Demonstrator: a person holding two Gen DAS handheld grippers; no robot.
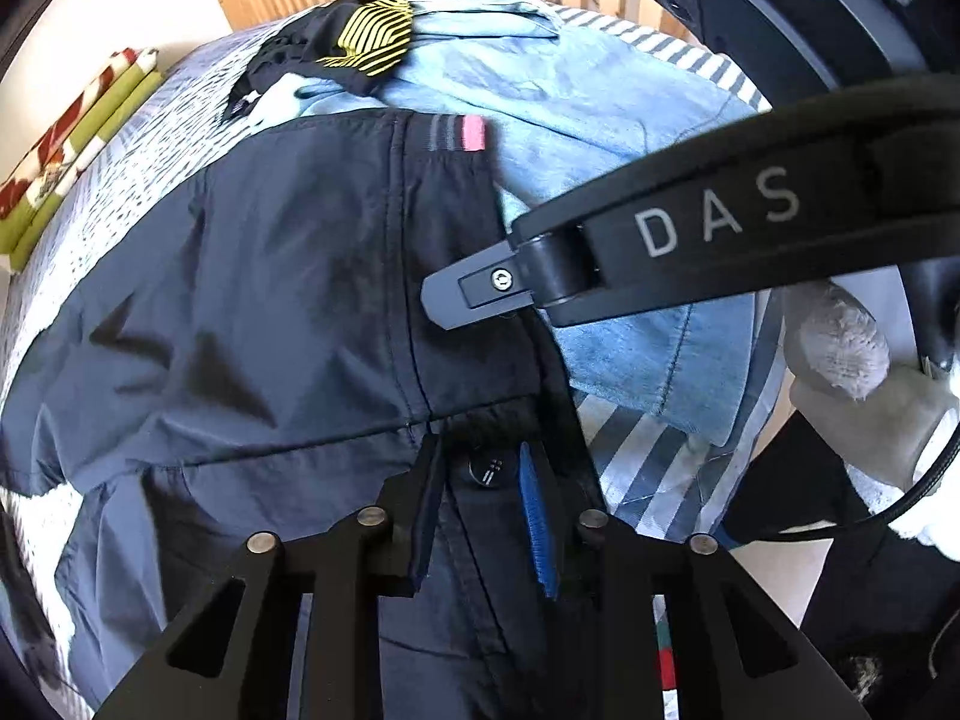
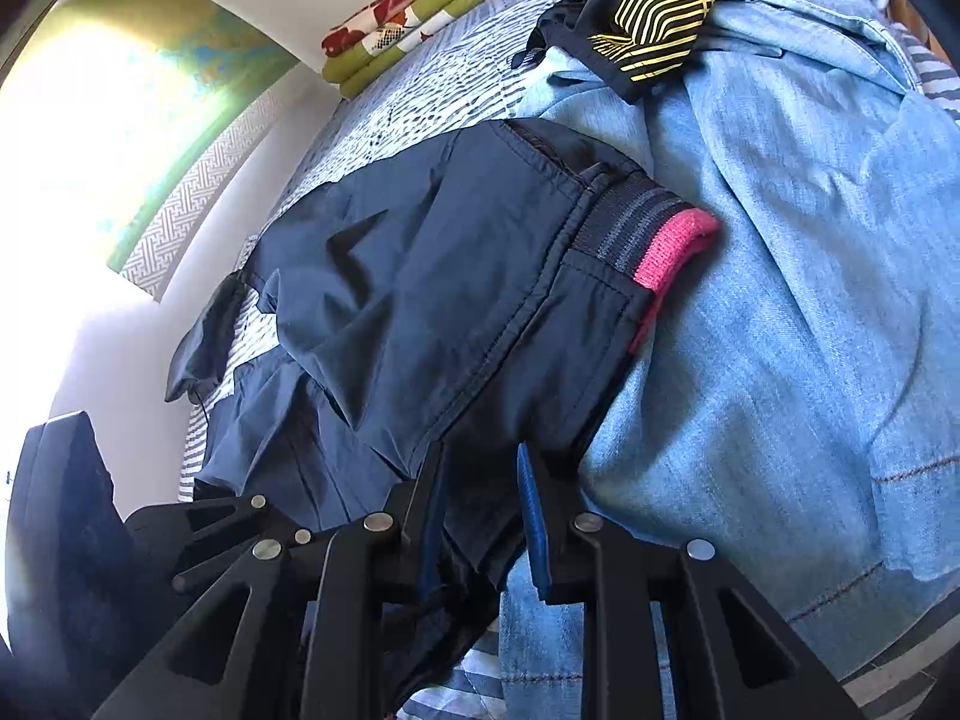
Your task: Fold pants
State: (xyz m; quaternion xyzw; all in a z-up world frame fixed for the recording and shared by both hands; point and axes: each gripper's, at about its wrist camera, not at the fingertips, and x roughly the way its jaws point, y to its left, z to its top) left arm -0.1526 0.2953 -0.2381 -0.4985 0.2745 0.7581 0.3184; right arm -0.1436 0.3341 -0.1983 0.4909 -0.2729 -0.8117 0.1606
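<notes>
Mid-fold, seemingly: navy pants (image 2: 420, 276) lie on bed (image 1: 120, 180), waistband at 1 o'clock against denim garment (image 2: 780, 300). Right claw (image 2: 480, 480) clenched on pants edge. Left claw (image 1: 480, 480) released, jaws apart over button placket. Next: regrip, draw fabric across.

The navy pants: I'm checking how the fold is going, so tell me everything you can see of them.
The navy pants are thin, wrinkled woven cloth with stitched seams, a dark snap button and a striped elastic waistband ending in a pink band. They lie bunched on the patterned bedspread, their waist end resting on the light blue denim garment. The right claw pinches their near edge; the left claw straddles the button, pads apart.
</notes>
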